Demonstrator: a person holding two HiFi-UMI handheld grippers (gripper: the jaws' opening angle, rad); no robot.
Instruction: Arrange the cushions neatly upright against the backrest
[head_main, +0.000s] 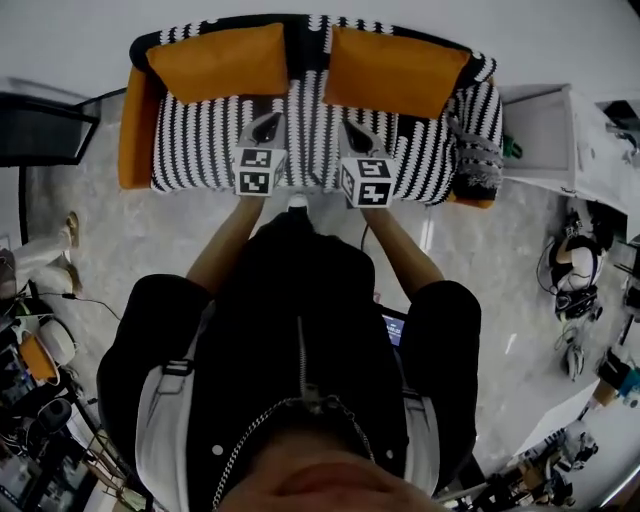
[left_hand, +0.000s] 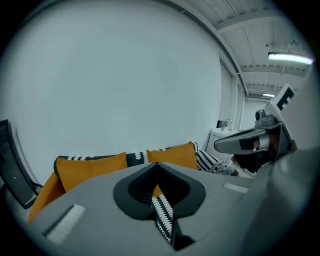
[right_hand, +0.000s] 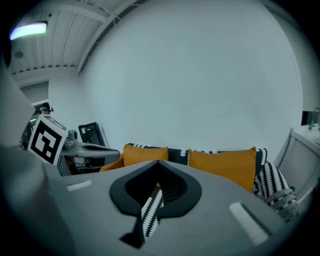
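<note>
Both orange cushions sit at the back of the sofa (head_main: 320, 150); the left cushion (head_main: 220, 62) and the right cushion (head_main: 392, 70) each stand on edge and lean on the backrest (head_main: 308, 35), one toward each end of the sofa, with a strip of striped cover bare between them; to my eye that placement already looks like what the task wants. You hold the left gripper (head_main: 267, 122) and the right gripper (head_main: 352, 132) side by side over the front middle of the sofa seat, each with its jaws pressed fully together and gripping nothing; neither touches a cushion. Open seat lies between your grippers and the cushions, so you have room to reach in; mind the bunched striped throw (head_main: 478, 160) at the sofa's right end, near the right cushion's outer corner, and the white cabinet (head_main: 545, 130) just past that end.
</note>
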